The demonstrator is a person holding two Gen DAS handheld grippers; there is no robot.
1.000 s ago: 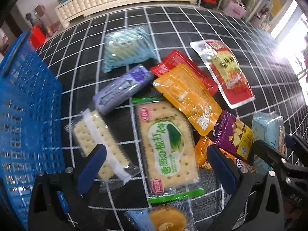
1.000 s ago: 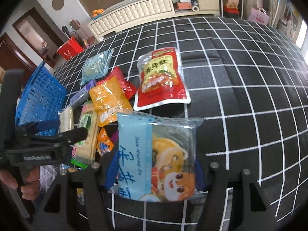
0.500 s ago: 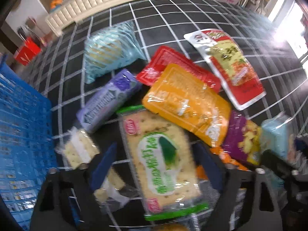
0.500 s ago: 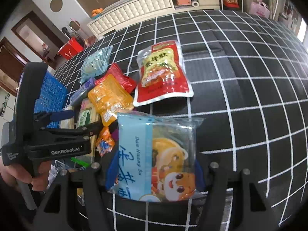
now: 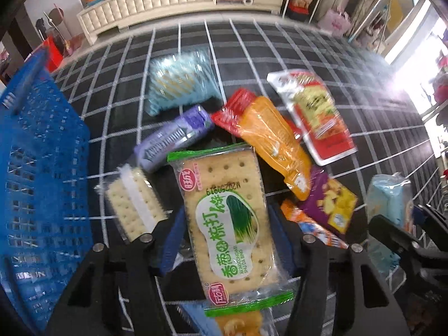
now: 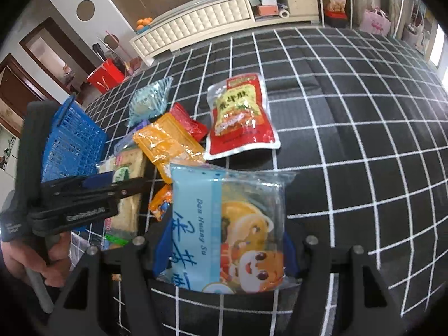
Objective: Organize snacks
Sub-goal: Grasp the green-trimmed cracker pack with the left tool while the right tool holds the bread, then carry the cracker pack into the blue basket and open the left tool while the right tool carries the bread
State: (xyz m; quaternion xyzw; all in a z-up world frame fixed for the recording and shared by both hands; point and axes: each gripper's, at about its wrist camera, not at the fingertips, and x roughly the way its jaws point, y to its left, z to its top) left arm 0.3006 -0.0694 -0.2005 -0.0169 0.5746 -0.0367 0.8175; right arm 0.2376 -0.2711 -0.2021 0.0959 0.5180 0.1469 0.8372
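Observation:
My left gripper (image 5: pixel 228 239) is shut on the green-labelled cracker pack (image 5: pixel 226 218), its blue pads against both long sides. My right gripper (image 6: pixel 224 247) is shut on a light blue snack bag (image 6: pixel 226 226) with a cartoon tiger. That bag also shows in the left wrist view (image 5: pixel 389 204). A pile of snacks lies on the black checked cloth (image 6: pixel 350 112): an orange pouch (image 5: pixel 274 142), a red pouch (image 5: pixel 232 109), a red and white pouch (image 5: pixel 313 114), a purple roll (image 5: pixel 170 140), a striped blue bag (image 5: pixel 179 81) and a purple bag (image 5: pixel 327 198).
A blue plastic basket (image 5: pixel 36 168) stands at the left, close to the pile; it also shows in the right wrist view (image 6: pixel 72 142). A clear pack of white crackers (image 5: pixel 134 204) lies between basket and left gripper. A white cabinet (image 6: pixel 196 25) stands beyond the cloth.
My left gripper has moved forward over the green-labelled cracker pack and closed on it. My right gripper still holds the blue snack bag, almost unmoved.

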